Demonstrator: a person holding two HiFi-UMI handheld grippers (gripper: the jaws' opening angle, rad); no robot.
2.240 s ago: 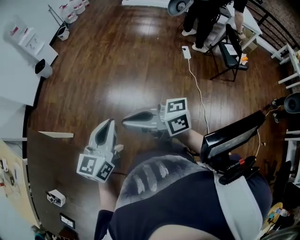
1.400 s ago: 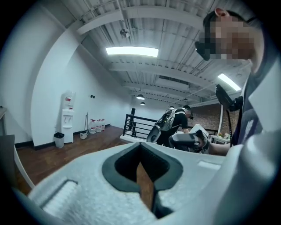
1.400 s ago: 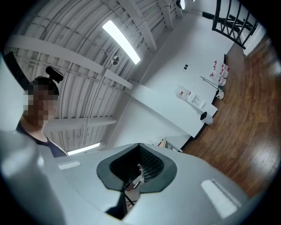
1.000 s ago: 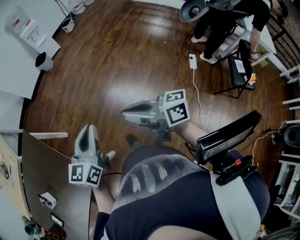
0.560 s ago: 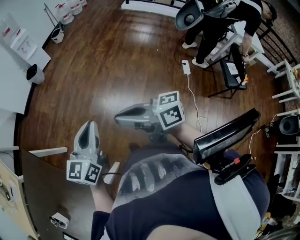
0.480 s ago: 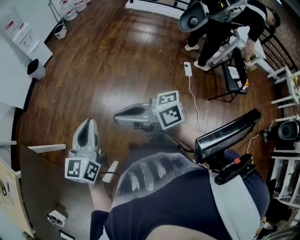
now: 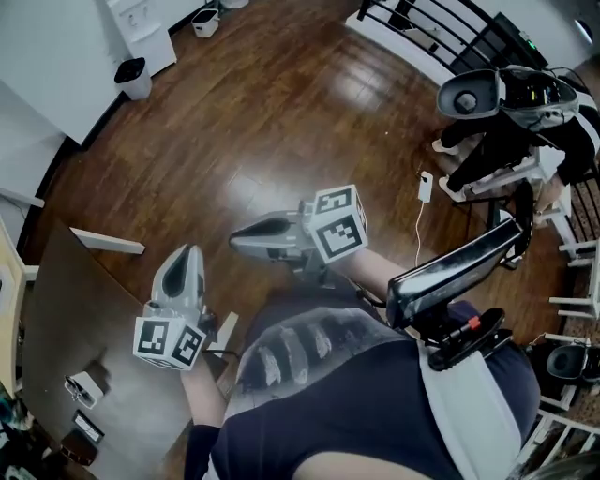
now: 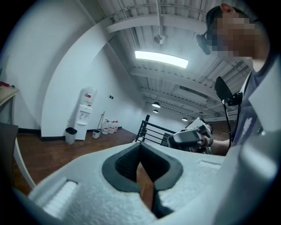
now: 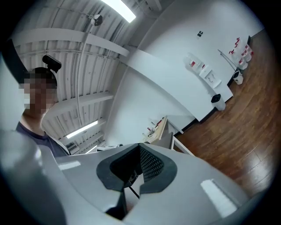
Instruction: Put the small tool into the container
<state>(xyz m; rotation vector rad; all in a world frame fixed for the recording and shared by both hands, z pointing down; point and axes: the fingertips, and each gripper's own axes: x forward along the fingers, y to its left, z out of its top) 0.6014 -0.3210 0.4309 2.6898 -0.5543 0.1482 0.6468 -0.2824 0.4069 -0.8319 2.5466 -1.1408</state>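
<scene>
Dark wooden floor (image 7: pixel 272 122) takes up most of the room ahead of the person. At the near left stands a dark bench (image 7: pixel 84 309), with a pale strip (image 7: pixel 108 241) along its far edge. A few small things lie on its near end, among them a white box (image 7: pixel 82 387). They are too small for me to tell whether any of them is the small tool or the container.

Far off to the left a white bin (image 7: pixel 137 78) stands against the white wall. At the far right runs a black railing (image 7: pixel 441 28), and near it another person (image 7: pixel 511 112) stands among some gear. A white power strip (image 7: pixel 425 186) lies on the floor beside them, its cable (image 7: pixel 412 234) trailing nearer. A black screen (image 7: pixel 459 267) hangs at the wearer's chest, to the right of both tools.

The left tool (image 7: pixel 190 253) is held low beside the bench's right edge. It points away from the body, with its marker cube (image 7: pixel 169 342) at the near end. Its jaws are pressed together with nothing between them.

The right tool (image 7: pixel 236 241) is held across the front of the body, about level and pointing left. Its marker cube (image 7: pixel 336 223) and the forearm (image 7: pixel 375 272) are on the right. Its tip is near the left tool's tip, a little farther off and to the right, not touching it. Its jaws are closed as well, and empty.
</scene>
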